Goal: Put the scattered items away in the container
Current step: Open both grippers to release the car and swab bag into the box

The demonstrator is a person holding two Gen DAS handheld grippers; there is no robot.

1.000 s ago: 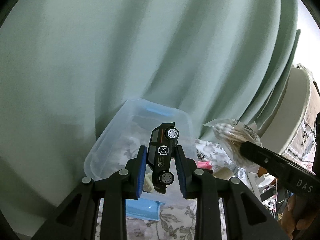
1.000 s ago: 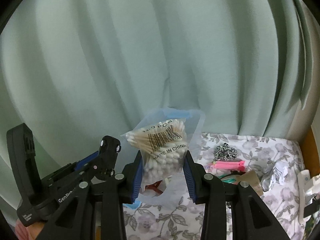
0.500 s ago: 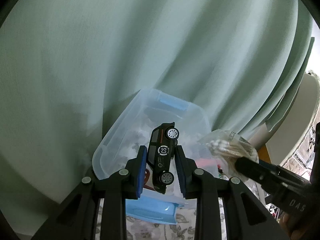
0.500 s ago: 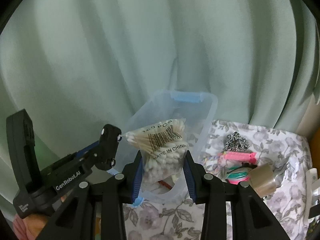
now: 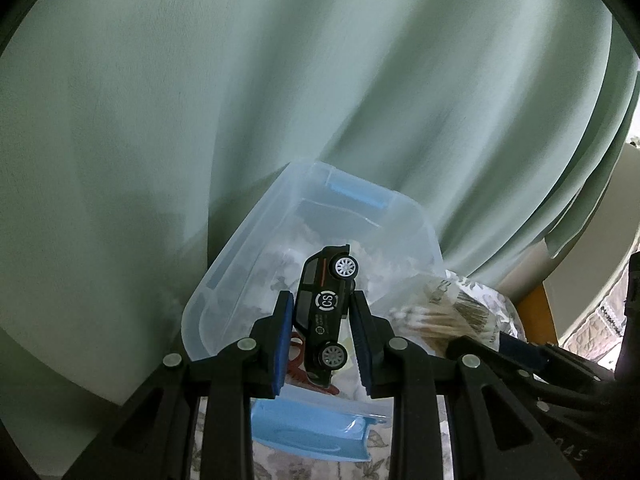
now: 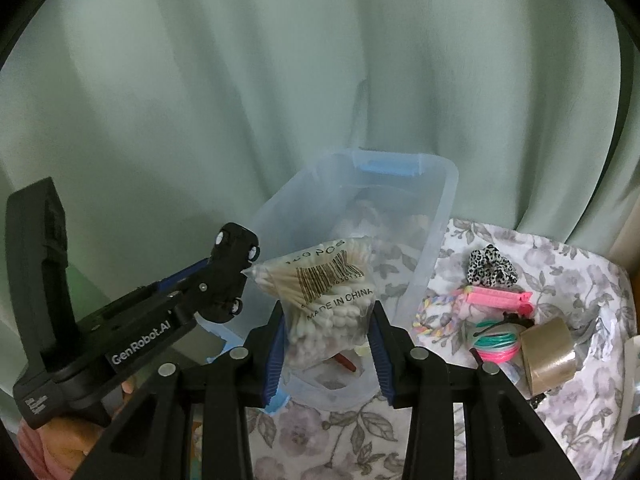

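Both grippers have sunk toward the clear plastic container with blue latches point(image 5: 240, 280). Left view: the left gripper point(image 5: 322, 332) clamps a black toy car point(image 5: 326, 312) over the container's opening, long axis upright, one end up; it should clear the rim before release. Right view: the right gripper point(image 6: 328, 336) is opening around a clear bag of cotton swabs point(image 6: 324, 296), swabs lying crosswise, above the container's near end.

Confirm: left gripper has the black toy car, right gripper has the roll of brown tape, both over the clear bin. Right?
Not quite. The right gripper holds a bag of cotton swabs, not the tape, and its jaws are opening. The right wrist view shows the roll of brown tape lying on the floral cloth. The left gripper does hold the black toy car, both over the clear bin.
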